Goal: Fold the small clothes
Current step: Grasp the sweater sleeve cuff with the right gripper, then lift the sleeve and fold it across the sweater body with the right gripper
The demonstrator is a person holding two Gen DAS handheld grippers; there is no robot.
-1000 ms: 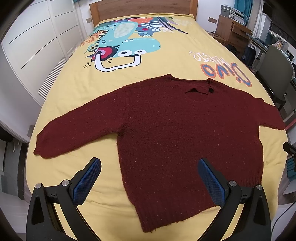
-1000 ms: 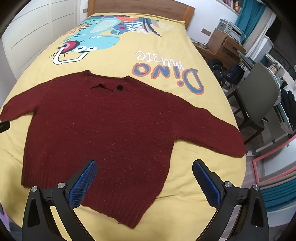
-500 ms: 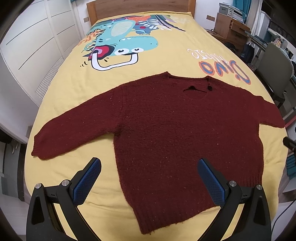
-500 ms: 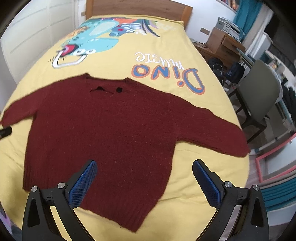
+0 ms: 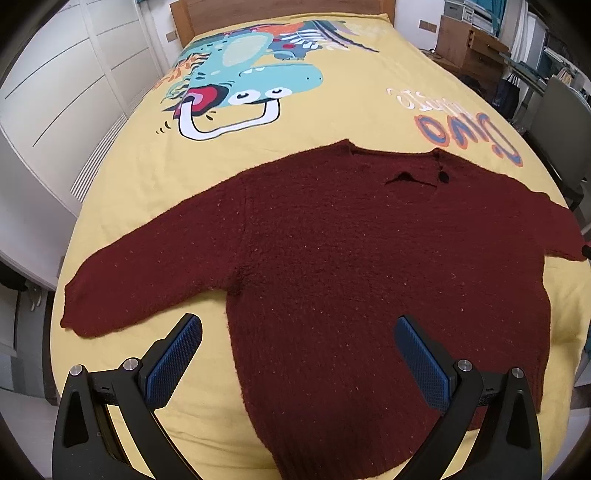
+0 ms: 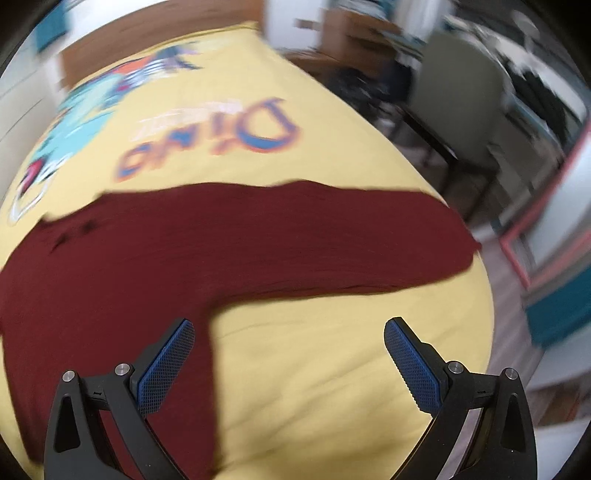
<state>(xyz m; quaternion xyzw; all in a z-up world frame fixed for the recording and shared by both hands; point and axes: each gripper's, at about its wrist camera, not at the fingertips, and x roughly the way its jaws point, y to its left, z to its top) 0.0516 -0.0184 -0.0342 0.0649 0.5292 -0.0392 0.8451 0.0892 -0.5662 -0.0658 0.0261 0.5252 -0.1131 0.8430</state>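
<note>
A dark red knitted sweater [image 5: 369,266] lies flat, face up, on a yellow dinosaur-print bedspread [image 5: 332,122], sleeves spread out to both sides, hem nearest me. My left gripper [image 5: 297,328] hovers open above the sweater's lower left side, near the armpit, with nothing between its blue pads. In the blurred right wrist view, the sweater's right sleeve [image 6: 351,243] stretches toward the bed's right edge. My right gripper [image 6: 290,330] is open above bare bedspread [image 6: 314,369] below that sleeve, its left finger over the sweater's side edge.
A wooden headboard [image 5: 280,14] closes the far end. White wardrobe doors [image 5: 55,92] line the left side. On the right stand a grey chair [image 6: 458,92], a wooden cabinet [image 5: 465,44] and a pink-framed panel [image 6: 524,236] by the bed's corner.
The right gripper has swung quickly rightward toward the sweater's right sleeve, blurring its view. The left gripper has edged forward and lower over the sweater. Both stayed open.
</note>
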